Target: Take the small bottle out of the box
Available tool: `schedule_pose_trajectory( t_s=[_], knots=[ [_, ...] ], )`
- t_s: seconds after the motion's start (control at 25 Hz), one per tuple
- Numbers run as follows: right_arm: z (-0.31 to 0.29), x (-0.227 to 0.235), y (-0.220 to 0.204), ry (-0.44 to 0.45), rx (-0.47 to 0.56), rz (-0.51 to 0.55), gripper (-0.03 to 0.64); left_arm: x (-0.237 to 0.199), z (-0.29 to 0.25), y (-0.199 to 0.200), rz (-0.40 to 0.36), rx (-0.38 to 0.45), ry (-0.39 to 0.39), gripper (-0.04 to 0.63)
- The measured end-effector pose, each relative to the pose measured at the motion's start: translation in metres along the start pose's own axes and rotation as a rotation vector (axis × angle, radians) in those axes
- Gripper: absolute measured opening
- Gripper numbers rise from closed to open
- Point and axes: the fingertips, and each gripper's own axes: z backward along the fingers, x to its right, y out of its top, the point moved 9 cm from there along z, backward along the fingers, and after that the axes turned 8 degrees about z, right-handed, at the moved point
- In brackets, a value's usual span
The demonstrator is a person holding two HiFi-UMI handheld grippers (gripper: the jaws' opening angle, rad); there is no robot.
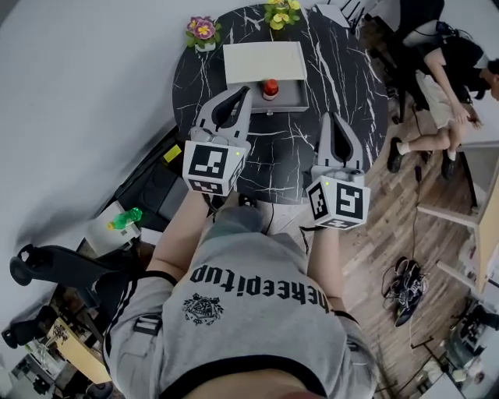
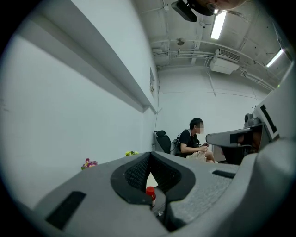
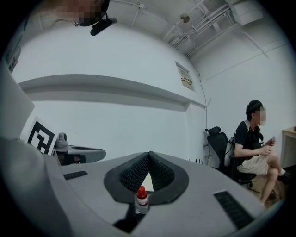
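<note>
The small bottle [image 1: 270, 88] has a red cap and stands upright in the open grey box [image 1: 290, 100] on the round black marble table [image 1: 351, 86]. The box's white lid [image 1: 263, 62] stands open behind it. My left gripper [image 1: 244, 92] is shut and empty, its tips just left of the bottle and close to the box. My right gripper [image 1: 331, 118] is shut too, right of the box and nearer to me. In the left gripper view the bottle [image 2: 150, 193] shows through the gap below the closed left gripper [image 2: 150, 154]. In the right gripper view the bottle [image 3: 141, 195] shows below the right gripper [image 3: 149, 153].
Two flower pots [image 1: 202, 31] [image 1: 282, 13] stand at the table's far edge. A person [image 1: 448, 74] sits on a chair to the right of the table. A green bottle [image 1: 125, 218] and dark equipment lie on the floor at the left, and cables [image 1: 405, 288] at the right.
</note>
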Motion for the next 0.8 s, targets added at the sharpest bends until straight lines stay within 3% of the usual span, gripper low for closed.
schedule_pose_trajectory(
  t_s=[0.36, 0.8],
  knots=[
    [-0.005, -0.003, -0.011, -0.001, -0.055, 0.02, 0.0, -0.012, -0.04, -0.052, 0.081, -0.183, -0.059, 0.008],
    [-0.012, 0.0, -0.024, -0.008, -0.12, 0.038, 0.0, -0.026, -0.091, -0.102, 0.102, -0.347, -0.112, 0.118]
  ],
)
